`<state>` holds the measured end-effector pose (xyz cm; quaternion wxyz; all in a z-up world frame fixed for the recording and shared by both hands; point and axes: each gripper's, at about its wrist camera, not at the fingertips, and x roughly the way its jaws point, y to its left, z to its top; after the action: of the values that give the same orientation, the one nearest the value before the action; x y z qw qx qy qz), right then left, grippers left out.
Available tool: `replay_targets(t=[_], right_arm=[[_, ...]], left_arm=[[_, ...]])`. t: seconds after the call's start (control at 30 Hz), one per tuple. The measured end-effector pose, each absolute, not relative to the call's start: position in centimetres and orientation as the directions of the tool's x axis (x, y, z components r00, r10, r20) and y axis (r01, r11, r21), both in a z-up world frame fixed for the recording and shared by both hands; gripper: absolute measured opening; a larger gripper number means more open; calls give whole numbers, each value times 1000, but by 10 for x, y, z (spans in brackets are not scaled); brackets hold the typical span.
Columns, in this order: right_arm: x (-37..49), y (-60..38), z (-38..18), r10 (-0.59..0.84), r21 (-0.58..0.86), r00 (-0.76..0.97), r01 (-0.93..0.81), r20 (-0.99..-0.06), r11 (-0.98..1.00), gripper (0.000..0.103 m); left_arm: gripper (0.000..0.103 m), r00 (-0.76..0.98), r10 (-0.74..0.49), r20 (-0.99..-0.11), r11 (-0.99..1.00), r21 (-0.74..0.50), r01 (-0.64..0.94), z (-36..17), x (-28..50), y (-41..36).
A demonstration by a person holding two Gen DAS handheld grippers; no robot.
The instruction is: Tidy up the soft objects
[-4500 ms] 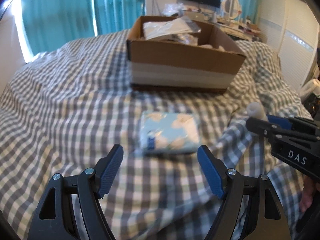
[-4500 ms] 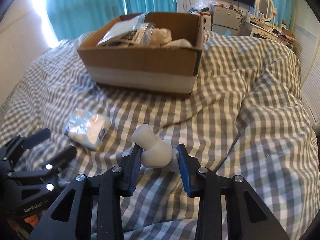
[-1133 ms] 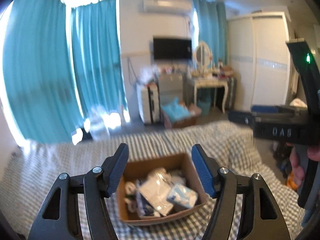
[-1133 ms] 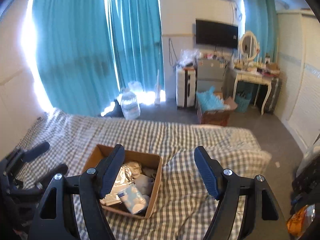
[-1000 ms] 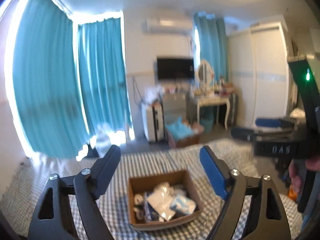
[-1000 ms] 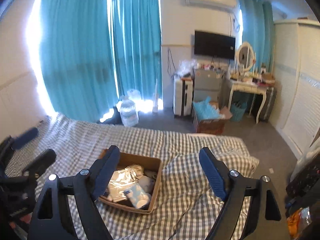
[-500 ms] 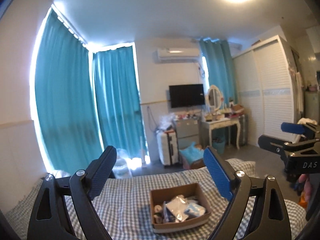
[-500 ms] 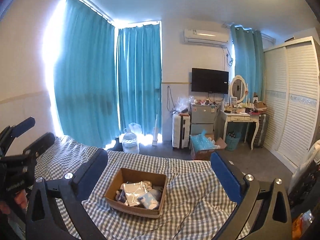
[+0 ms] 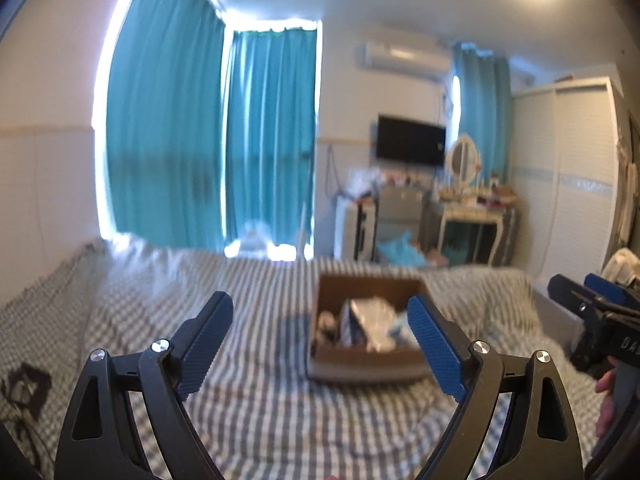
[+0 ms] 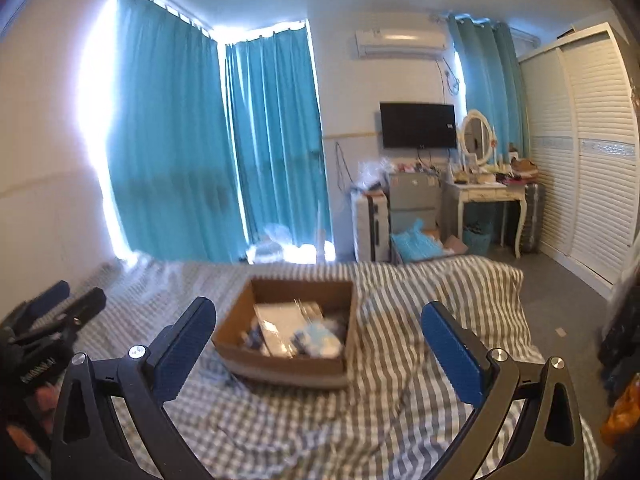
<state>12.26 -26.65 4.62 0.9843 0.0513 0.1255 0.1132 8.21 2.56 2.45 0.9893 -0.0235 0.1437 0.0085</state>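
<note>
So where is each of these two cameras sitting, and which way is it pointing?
Left wrist: on the left gripper, raised above the bed, facing the cardboard box and curtains; its open blue fingers frame the view, the right gripper at the right edge.
Right wrist: on the right gripper, also facing across the bed toward the box; open fingers below, the left gripper at the left edge.
Shared: box, bed, curtains, TV, and each other's gripper.
</note>
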Motion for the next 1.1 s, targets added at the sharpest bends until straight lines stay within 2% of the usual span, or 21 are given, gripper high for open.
replay_targets(t=[0.1, 0.3, 0.67, 1.1], right_arm=[[133, -261, 13, 200, 97, 937, -179, -286, 979, 103], [149, -256, -27, 211, 115, 906, -181, -366, 977, 103], [147, -255, -32, 208, 125, 892, -172, -401, 977, 103], [140, -253, -27, 214, 125, 890, -179, -402, 976, 103]], left_arm=[[90, 952, 31, -303, 999, 3, -32, 13, 83, 19], [90, 941, 15, -339, 1000, 15, -11, 0, 80, 13], [90, 940, -2, -341, 1000, 15, 7, -1, 72, 11], [90, 939, -2, -345, 1000, 12, 6, -3, 72, 12]])
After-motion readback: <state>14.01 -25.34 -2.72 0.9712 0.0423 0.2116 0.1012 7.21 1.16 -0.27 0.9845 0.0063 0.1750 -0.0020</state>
